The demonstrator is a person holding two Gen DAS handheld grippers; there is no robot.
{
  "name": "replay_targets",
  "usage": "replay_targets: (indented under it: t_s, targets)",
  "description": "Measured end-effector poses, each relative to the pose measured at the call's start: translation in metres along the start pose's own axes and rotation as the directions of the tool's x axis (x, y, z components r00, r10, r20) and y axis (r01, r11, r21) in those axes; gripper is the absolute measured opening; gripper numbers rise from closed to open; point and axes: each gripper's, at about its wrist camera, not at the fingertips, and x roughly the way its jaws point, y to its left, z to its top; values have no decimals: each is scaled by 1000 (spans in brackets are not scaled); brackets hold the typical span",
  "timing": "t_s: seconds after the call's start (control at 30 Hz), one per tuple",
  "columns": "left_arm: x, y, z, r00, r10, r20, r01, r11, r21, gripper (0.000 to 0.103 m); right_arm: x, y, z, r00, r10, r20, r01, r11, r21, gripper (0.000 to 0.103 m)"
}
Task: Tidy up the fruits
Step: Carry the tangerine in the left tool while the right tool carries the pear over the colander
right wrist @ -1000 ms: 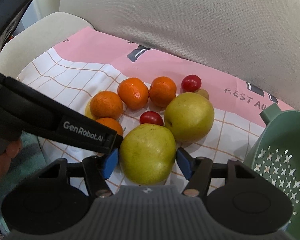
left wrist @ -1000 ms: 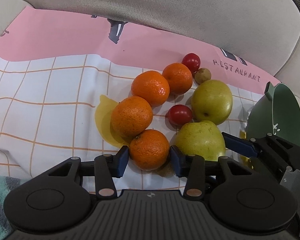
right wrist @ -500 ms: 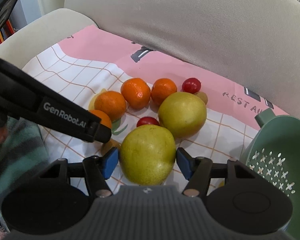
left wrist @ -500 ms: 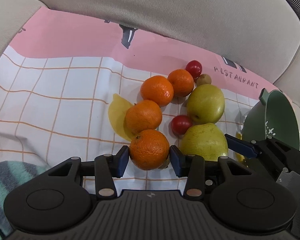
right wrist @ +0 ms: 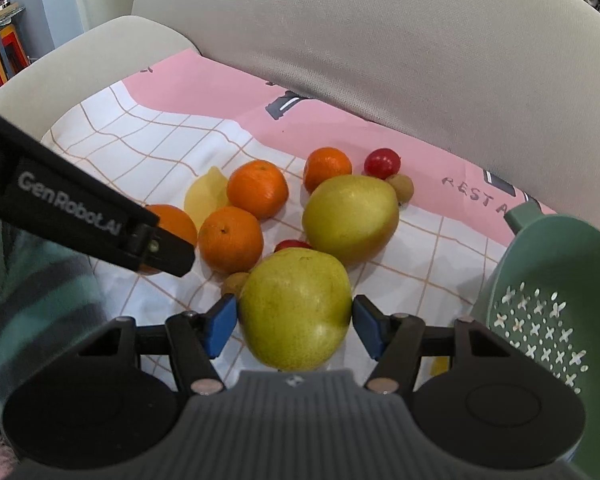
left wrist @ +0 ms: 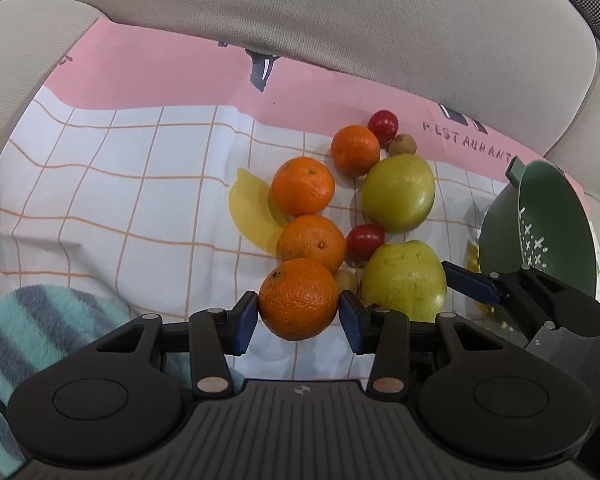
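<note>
Low at the centre of each wrist view, the left gripper (left wrist: 299, 316) clamps a round orange mandarin (left wrist: 299, 299) and the right gripper (right wrist: 294, 323) a yellow-green pear (right wrist: 296, 309), both seemingly lifted, next needing carriage to the perforated green plastic colander (right wrist: 556, 312) at right.

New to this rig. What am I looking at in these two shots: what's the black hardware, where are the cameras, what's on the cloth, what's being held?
No robot arm here: a person carries a hand-held gripper in each hand, with a fisheye camera on each looking along its two fingers.

Left wrist view: the left hand-held gripper is shut on an orange.

Right wrist view: the right hand-held gripper is shut on a green pear. The black bar at the left edge is the other gripper.

On the checked cloth, spread over a beige sofa seat, lie three more oranges, a second pear, two small red fruits and a couple of small brownish ones. A green colander sits on the right.
</note>
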Motion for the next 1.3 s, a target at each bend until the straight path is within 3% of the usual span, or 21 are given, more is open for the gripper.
replay_targets:
  t_s: [0.4,0.73,0.93,1.3]
  targets:
    - [-32,-10,-3,998,6,58,-7,1000,22,50,-36,-7,-5,998,10,69,-11,1000,9,60]
    - [-57,-38,-8,994,-51,96,45,997,59,50,-87,-31,-13,985,-3,171,-9,997,73,60]
    - [-66,-75,-4,987,-120,110,104,984,143,50,-107,-65,-25,977,-82,195,54,988,146,61]
    - [-37,-162,10,976,-218,23,202,934,294,50,-110,-127,-53,979,-166,122,136,965,226,61]
